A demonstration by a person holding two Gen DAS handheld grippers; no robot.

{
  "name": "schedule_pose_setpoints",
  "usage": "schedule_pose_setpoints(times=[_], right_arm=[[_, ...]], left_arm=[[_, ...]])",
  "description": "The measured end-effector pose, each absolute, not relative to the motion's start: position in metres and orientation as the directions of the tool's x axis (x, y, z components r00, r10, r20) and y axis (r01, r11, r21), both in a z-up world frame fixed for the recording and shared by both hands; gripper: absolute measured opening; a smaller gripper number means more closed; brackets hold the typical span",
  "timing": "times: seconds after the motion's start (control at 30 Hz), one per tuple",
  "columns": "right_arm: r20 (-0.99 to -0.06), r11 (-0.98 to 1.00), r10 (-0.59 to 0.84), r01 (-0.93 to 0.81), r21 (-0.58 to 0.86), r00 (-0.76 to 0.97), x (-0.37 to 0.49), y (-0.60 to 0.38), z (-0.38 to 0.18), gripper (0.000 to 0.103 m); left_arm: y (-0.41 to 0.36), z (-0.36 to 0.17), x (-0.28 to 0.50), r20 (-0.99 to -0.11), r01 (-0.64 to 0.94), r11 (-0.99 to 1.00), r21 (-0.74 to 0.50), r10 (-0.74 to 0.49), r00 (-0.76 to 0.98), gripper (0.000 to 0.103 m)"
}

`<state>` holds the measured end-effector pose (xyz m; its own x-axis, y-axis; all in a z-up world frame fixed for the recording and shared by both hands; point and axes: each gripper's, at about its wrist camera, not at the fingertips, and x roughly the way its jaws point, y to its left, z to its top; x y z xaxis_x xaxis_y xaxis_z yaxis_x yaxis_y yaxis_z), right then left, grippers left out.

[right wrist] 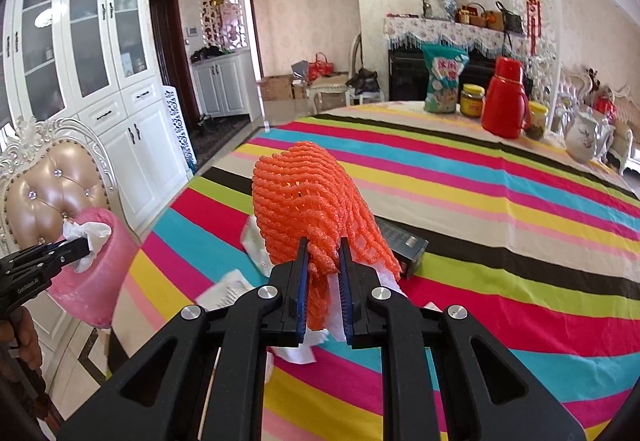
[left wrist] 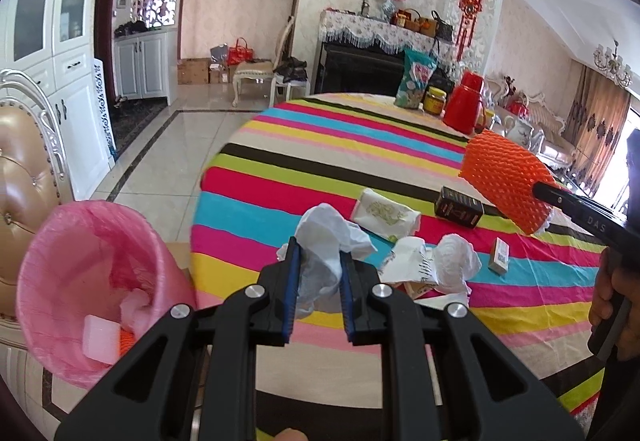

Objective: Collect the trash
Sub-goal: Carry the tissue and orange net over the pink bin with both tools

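Note:
My left gripper (left wrist: 319, 247) is shut on a crumpled white tissue (left wrist: 326, 237) and holds it above the table's near edge, to the right of the pink-lined trash bin (left wrist: 52, 269). My right gripper (right wrist: 324, 245) is shut on an orange foam fruit net (right wrist: 308, 197) and holds it above the striped tablecloth (right wrist: 500, 201). The net also shows at the right of the left wrist view (left wrist: 504, 177). The left gripper with its tissue (right wrist: 90, 237) shows in front of the bin (right wrist: 108, 273) in the right wrist view. More crumpled paper (left wrist: 436, 265), a white wrapper (left wrist: 384, 215), a black box (left wrist: 458, 207) and a small card box (left wrist: 500, 255) lie on the table.
The bin holds white scraps and something orange at its bottom. A padded chair (right wrist: 48, 189) stands behind the bin. A red thermos (right wrist: 504, 97), jars (right wrist: 472, 99), a snack bag (right wrist: 444, 77) and a white jug (right wrist: 584, 135) stand at the table's far side.

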<state>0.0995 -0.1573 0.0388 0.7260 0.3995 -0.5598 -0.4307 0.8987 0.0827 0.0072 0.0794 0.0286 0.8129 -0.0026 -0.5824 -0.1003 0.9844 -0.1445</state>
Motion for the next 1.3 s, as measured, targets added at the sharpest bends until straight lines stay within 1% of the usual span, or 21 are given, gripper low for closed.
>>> schedule_pose_setpoints(times=[0.4, 0.63, 0.9, 1.3], right_arm=[[-0.528, 0.860, 0.461, -0.505, 0.069, 0.713, 0.074, -0.103, 0.061, 0.015], [-0.523, 0.827, 0.508, -0.558, 0.073, 0.684, 0.061, -0.060, 0.063, 0.015], [-0.526, 0.771, 0.566, -0.633, 0.065, 0.635, 0.041, 0.002, 0.063, 0.015], [-0.554, 0.699, 0.620, -0.712, 0.069, 0.555, 0.020, 0.091, 0.050, 0.015]], left_arm=[[0.138, 0.053, -0.035, -0.528, -0.205, 0.968, -0.146, 0.099, 0.844, 0.018], [0.177, 0.060, -0.062, -0.507, -0.264, 0.953, -0.150, 0.155, 0.848, 0.018], [0.221, 0.060, -0.088, -0.500, -0.329, 0.931, -0.159, 0.211, 0.840, 0.018], [0.268, 0.056, -0.106, -0.500, -0.376, 0.911, -0.169, 0.250, 0.829, 0.018]])
